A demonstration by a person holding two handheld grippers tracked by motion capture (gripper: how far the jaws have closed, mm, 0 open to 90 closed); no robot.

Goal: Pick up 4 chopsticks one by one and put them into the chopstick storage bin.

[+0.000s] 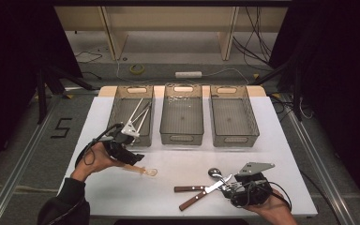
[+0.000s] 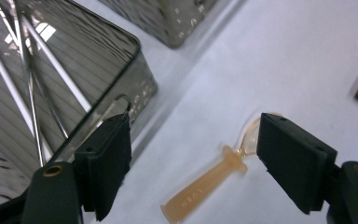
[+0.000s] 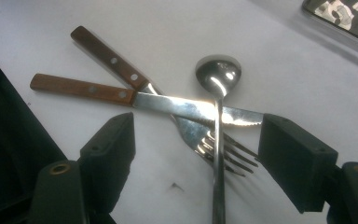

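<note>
An orange translucent plastic spoon lies on the white table, bowl to the right. My left gripper hovers over its handle end, jaws open. In the left gripper view the plastic spoon lies between and below the open jaws of the left gripper, and no pad touches it. My right gripper stands open at the front right. In its own view the right gripper faces a wooden-handled knife, a wooden-handled fork and a metal spoon, which lie crossed.
Three grey mesh bins stand in a row at the back: the left bin holds thin metal rods; a middle bin and a right bin follow. The knife and fork lie at front centre.
</note>
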